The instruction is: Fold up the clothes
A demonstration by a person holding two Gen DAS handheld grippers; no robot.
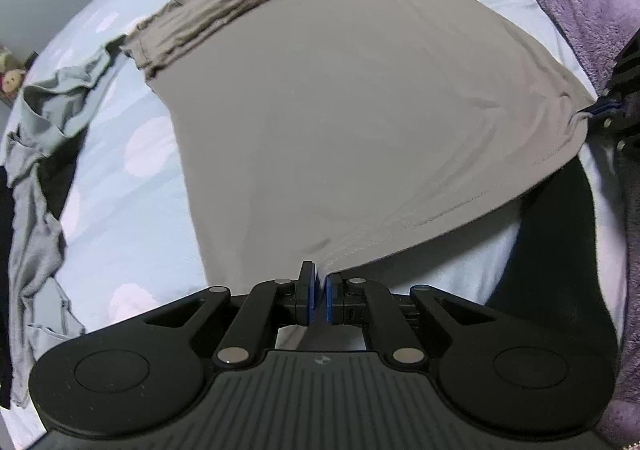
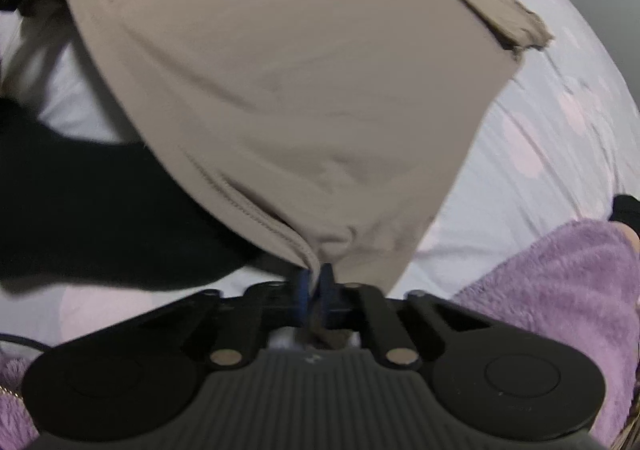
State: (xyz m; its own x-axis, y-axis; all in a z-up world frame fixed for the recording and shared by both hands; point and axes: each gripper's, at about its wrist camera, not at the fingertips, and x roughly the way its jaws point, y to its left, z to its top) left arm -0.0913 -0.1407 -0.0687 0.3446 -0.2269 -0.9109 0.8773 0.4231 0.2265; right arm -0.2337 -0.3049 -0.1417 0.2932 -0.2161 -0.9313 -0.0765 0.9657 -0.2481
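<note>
— Pinching what?
— Both my left gripper (image 1: 319, 292) and right gripper (image 2: 316, 290) clamped the taupe shirt's (image 1: 340, 110) hem on the dotted sheet (image 1: 132, 186).
— Around the shirt?
— One grey garment (image 1: 40, 154) beside it, one purple fleece sleeve (image 2: 552, 290) near its hem.

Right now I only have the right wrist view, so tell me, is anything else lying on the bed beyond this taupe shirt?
Observer: Yes, a crumpled light grey garment lies on the bed's far left.
Operator: Are the left tongs shut on the shirt?
Observer: Yes, the left tongs pinch the taupe shirt at its hem corner.
Operator: Is the far sleeve flat?
Observer: No, that far sleeve lies bunched in folds.
</note>
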